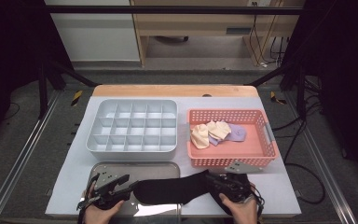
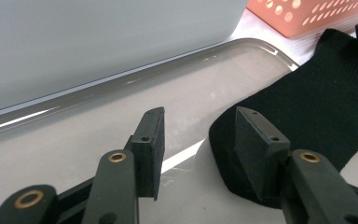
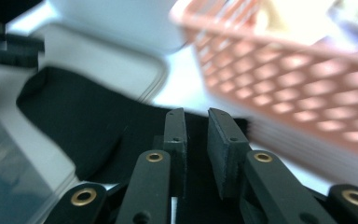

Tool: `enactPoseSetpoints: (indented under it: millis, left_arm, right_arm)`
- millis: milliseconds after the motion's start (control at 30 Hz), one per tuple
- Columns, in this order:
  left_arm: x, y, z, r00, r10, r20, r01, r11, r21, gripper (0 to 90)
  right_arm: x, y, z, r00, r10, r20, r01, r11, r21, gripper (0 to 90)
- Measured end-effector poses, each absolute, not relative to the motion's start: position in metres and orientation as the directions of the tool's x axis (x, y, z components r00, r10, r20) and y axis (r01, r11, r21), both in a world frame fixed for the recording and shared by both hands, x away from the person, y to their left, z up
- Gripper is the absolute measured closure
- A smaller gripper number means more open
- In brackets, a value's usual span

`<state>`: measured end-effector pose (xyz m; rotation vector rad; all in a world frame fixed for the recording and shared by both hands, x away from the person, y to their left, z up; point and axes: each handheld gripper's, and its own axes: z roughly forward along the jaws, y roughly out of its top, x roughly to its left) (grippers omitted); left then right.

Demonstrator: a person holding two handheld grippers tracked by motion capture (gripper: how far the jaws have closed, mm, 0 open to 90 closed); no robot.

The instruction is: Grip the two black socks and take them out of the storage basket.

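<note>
Black sock (image 1: 172, 190) lying limp, light, floppy — pinch the cuff at 3 o'clock. Left claw (image 2: 198, 135) gaping beside toe; right claw (image 3: 196, 140) released, gap showing over cuff.

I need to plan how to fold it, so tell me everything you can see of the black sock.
The black sock is a knitted fabric piece with a ribbed cuff, lying flat and stretched sideways at the table's near edge. Its toe end rests on the shiny metal tray, beside the open left gripper; one jaw overlaps the toe. Its cuff end lies on the white table cover, under the right gripper, whose narrowly parted jaws sit over the fabric.
</note>
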<state>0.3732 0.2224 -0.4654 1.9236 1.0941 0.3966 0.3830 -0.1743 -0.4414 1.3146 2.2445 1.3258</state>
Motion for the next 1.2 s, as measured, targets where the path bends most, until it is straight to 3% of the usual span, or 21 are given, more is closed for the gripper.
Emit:
enactPoseSetpoints:
  millis: [133, 467, 667, 800, 1033, 1200]
  left_arm:
    - [0.373, 0.222, -0.466, 0.566, 0.814, -0.132, 0.541, -0.246, 0.805, 52.4]
    - [0.373, 0.223, -0.465, 0.565, 0.814, -0.133, 0.541, -0.244, 0.805, 52.2]
    - [0.372, 0.224, -0.465, 0.563, 0.815, -0.135, 0.541, -0.241, 0.806, 52.3]
    - [0.372, 0.224, -0.465, 0.564, 0.814, -0.136, 0.542, -0.241, 0.805, 52.3]
    - [0.372, 0.224, -0.465, 0.563, 0.815, -0.135, 0.541, -0.24, 0.806, 52.4]
    - [0.372, 0.224, -0.465, 0.562, 0.816, -0.135, 0.541, -0.239, 0.807, 52.4]
  right_arm:
    - [0.384, -0.193, -0.438, -0.521, 0.82, 0.239, 0.586, 0.14, 0.798, 75.5]
    - [0.393, -0.22, -0.466, -0.369, 0.921, 0.123, 0.657, 0.164, 0.736, 62.2]
    - [0.396, -0.223, -0.474, -0.355, 0.929, 0.107, 0.678, 0.177, 0.713, 62.0]
    - [0.395, -0.222, -0.474, -0.353, 0.932, 0.084, 0.676, 0.192, 0.711, 66.2]
    - [0.394, -0.223, -0.471, -0.342, 0.938, 0.057, 0.689, 0.209, 0.694, 87.1]
    - [0.393, -0.225, -0.467, -0.328, 0.942, 0.067, 0.691, 0.191, 0.698, 89.5]
